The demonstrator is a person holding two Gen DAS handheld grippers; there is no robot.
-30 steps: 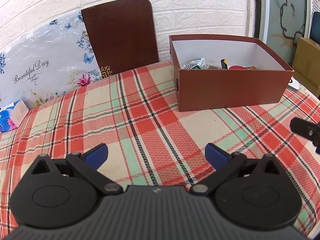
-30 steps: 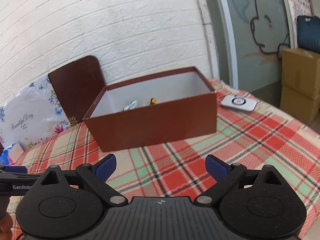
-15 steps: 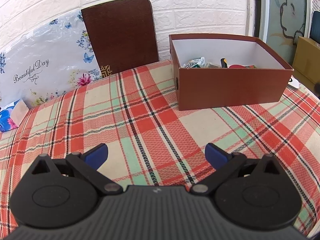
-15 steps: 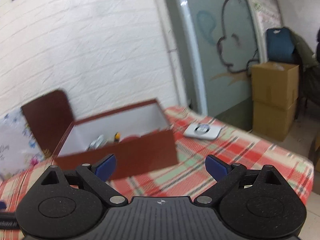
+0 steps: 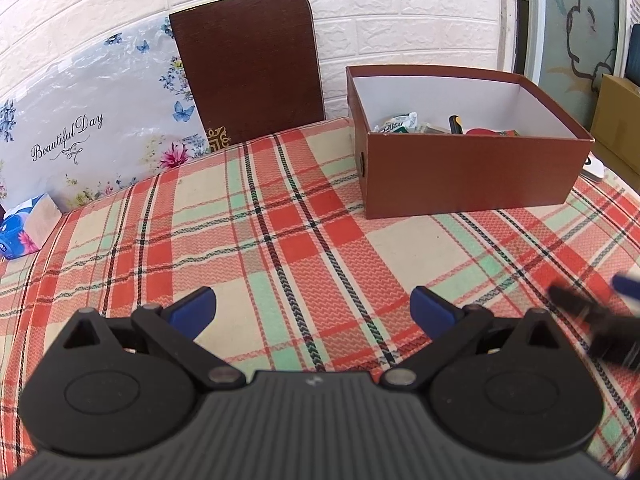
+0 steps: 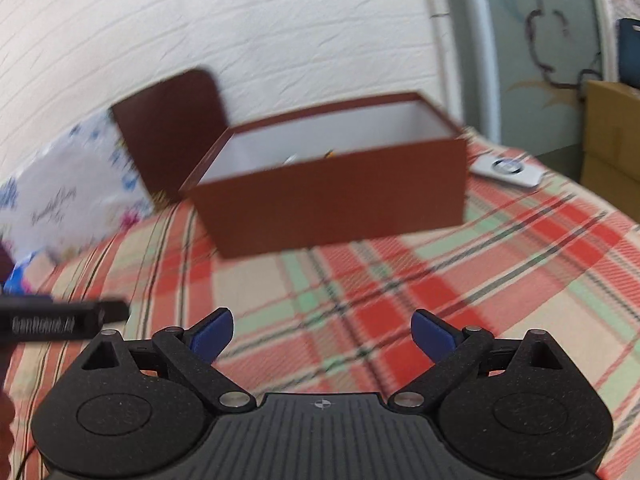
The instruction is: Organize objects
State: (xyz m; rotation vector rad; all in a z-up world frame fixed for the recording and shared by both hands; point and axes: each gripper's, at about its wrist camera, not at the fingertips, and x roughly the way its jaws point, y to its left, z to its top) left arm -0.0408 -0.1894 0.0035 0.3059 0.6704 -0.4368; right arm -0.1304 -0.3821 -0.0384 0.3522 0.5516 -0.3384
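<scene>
A brown open box [image 5: 468,178] stands on the plaid-covered table at the back right, with several small items inside: a green-white packet [image 5: 398,124], a black-and-yellow pen [image 5: 455,123], something red [image 5: 482,132]. My left gripper [image 5: 313,310] hovers open and empty over the cloth in front of the box. My right gripper [image 6: 322,332] is open and empty too, facing the box [image 6: 340,208] in its blurred view. The right gripper's tip [image 5: 588,312] shows blurred at the left view's right edge.
The box lid [image 5: 248,68] leans on the white brick wall beside a floral "Beautiful Day" bag [image 5: 92,132]. A blue tissue pack [image 5: 26,226] lies far left. A white round-buttoned device [image 6: 506,168] lies right of the box. Cardboard boxes [image 6: 612,132] stand off the table.
The right gripper swung away to the right, then back toward the box, and its view is blurred from motion. Its tip has re-entered the left view. The left gripper has barely moved.
</scene>
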